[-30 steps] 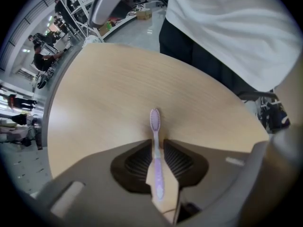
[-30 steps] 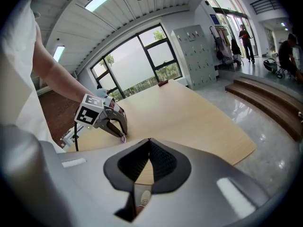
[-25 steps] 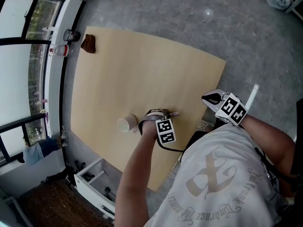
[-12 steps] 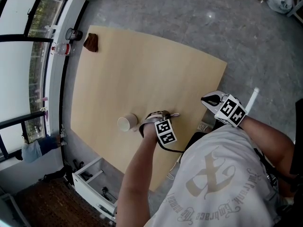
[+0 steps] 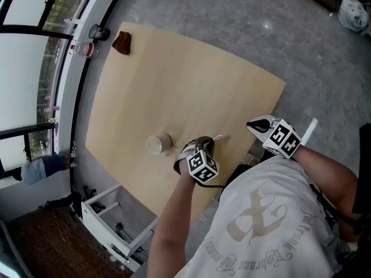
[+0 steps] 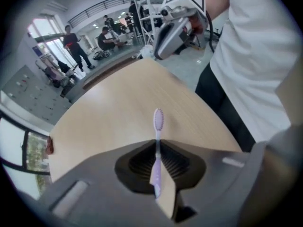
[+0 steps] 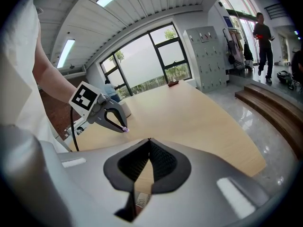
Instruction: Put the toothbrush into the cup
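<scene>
A white cup (image 5: 156, 145) stands on the pale wooden table (image 5: 174, 80) near its front edge. Just right of the cup is my left gripper (image 5: 202, 143), whose jaws have just been closing. It is shut on a lilac toothbrush (image 6: 158, 119), pinched at mid-handle with the bristle head sticking out past the jaw tips. In the right gripper view the toothbrush tip (image 7: 124, 129) hangs above the table. My right gripper (image 5: 250, 123) hovers at the table's right edge, its jaws (image 7: 149, 141) shut with nothing between them.
A brown object (image 5: 122, 42) lies at the table's far left corner. A bottle (image 5: 84, 50) and a dark round item (image 5: 99, 32) sit on the window sill. An open drawer unit (image 5: 110, 216) stands below the front edge. People move about in the hall behind.
My left gripper has closed on the toothbrush, risen off the table with it and rolled. The right gripper has stayed where it was.
</scene>
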Demonstrator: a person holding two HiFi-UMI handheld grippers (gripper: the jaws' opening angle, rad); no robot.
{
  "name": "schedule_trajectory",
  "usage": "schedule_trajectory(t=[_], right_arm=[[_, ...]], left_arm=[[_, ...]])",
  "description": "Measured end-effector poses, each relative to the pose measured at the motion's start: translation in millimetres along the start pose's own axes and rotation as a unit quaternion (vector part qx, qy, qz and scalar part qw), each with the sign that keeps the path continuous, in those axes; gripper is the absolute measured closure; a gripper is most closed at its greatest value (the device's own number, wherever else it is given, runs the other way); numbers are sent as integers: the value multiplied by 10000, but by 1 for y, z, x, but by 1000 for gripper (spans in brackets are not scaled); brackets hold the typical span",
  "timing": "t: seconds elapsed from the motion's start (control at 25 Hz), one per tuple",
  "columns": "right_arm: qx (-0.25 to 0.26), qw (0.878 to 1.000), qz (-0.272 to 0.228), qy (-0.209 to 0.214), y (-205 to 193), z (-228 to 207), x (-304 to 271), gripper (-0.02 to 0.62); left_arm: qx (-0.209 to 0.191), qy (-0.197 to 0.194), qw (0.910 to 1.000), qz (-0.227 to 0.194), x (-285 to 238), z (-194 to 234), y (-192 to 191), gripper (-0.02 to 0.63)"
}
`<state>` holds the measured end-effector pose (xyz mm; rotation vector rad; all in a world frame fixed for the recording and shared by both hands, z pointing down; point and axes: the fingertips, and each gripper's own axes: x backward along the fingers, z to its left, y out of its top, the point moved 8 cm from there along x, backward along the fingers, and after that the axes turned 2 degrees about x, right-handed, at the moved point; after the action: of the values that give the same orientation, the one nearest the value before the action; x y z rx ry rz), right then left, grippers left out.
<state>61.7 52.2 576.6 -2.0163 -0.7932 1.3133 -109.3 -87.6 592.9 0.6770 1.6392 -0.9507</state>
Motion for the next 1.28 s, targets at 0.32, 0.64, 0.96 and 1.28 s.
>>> schedule_trajectory(t=[0.32, 0.64, 0.96, 1.28], right_arm=[[344, 9991, 50, 230, 12, 8, -29, 583], [772, 9946, 197, 668, 38, 20, -52, 583], [1102, 9881, 312, 1029, 64, 29, -74, 583], [1056, 9869, 345, 1173, 66, 47, -76, 583]], left_arm=[[1230, 594, 9881, -709, 20, 2, -25, 572], [3051, 1014, 9338, -1568, 50, 5, -56, 572], [4002, 1329, 8797, -2197, 83, 1, -61, 572], [4602, 1384, 8366, -2628, 106, -30, -67, 572]])
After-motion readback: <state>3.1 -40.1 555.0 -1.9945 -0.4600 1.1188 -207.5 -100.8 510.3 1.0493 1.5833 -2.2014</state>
